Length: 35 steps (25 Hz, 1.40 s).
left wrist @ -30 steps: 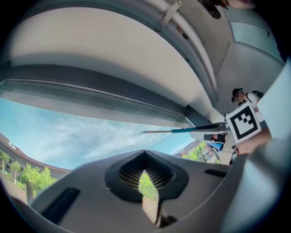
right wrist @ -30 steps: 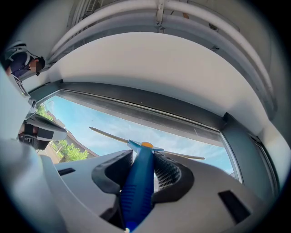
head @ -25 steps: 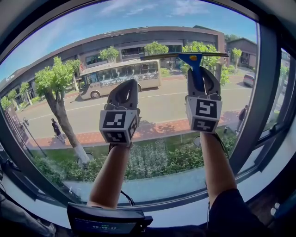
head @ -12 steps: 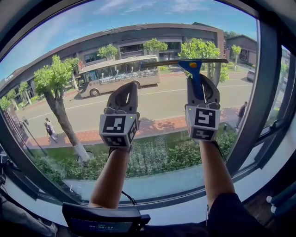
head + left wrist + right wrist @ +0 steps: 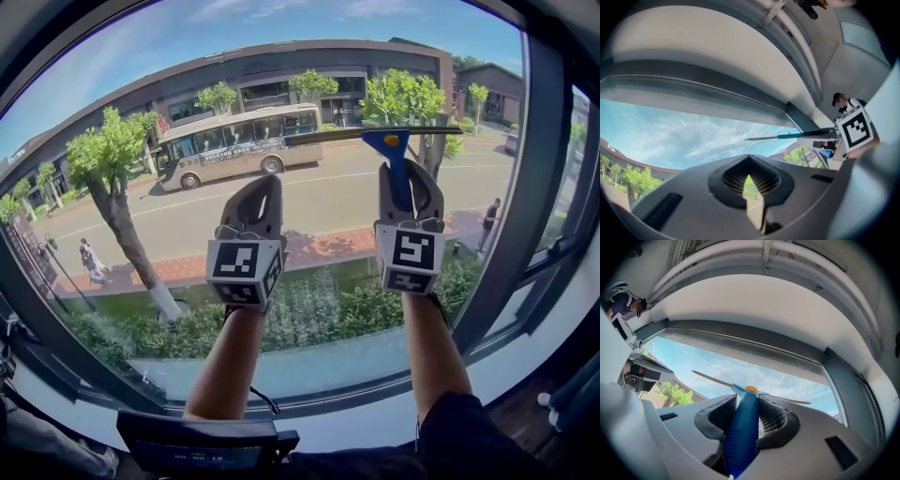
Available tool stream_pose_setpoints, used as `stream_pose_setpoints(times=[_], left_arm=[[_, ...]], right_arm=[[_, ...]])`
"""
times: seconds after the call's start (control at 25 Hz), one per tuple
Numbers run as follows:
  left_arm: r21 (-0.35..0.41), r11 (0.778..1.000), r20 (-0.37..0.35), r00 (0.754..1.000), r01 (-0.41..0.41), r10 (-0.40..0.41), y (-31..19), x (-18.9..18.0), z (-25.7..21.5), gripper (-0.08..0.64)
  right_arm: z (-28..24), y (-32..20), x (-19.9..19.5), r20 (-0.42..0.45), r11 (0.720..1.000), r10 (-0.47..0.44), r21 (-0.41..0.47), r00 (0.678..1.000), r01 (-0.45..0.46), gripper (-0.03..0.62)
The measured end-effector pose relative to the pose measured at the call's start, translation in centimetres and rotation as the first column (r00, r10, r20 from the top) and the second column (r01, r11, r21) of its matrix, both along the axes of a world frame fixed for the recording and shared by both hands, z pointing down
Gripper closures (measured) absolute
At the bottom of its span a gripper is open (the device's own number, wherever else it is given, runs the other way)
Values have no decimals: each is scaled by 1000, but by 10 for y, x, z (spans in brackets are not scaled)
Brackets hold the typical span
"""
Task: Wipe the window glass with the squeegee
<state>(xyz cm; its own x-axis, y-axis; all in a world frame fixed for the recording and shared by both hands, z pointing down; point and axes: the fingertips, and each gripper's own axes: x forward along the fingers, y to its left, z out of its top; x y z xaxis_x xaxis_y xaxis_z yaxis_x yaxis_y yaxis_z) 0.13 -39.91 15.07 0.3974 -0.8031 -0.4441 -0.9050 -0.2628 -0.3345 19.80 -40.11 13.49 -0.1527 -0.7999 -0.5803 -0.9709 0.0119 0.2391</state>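
Note:
A squeegee with a blue handle [image 5: 397,167] and a long thin blade [image 5: 328,137] lies against the window glass [image 5: 141,234] in the head view. My right gripper [image 5: 410,178] is shut on the handle just below the blade. The right gripper view shows the blue handle [image 5: 743,432] clamped between the jaws, with the blade [image 5: 712,378] across the pane above. My left gripper [image 5: 259,192] is raised beside it to the left, shut and holding nothing. In the left gripper view its jaws [image 5: 749,161] meet, and the squeegee blade [image 5: 783,137] shows at the right.
A dark vertical window post [image 5: 520,187] bounds the pane on the right, with a narrower pane beyond. The sill [image 5: 366,422] runs along the bottom. A dark device [image 5: 202,445] sits at my chest. Outside are a bus, trees and a street. A ceiling and upper frame [image 5: 754,341] are overhead.
The squeegee and my right gripper have slid a little way down the glass. My left gripper has dropped slightly alongside. The bus outside has moved left.

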Motion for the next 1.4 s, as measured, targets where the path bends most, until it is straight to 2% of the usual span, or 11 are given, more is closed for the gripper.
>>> stream_pose_setpoints(times=[0.76, 1.16, 1.4], left_arm=[[-83, 997, -72, 997, -2, -4, -3, -14, 49, 558], [-83, 997, -36, 999, 7, -10, -1, 0, 69, 558], [-118, 993, -50, 999, 1, -7, -2, -4, 85, 558]], right_arm=[[48, 0, 2, -13, 999, 7, -47, 1000, -8, 450], [72, 5, 6, -20, 999, -1, -54, 1000, 0, 449], [87, 9, 1, -44, 998, 0, -70, 999, -3, 449]])
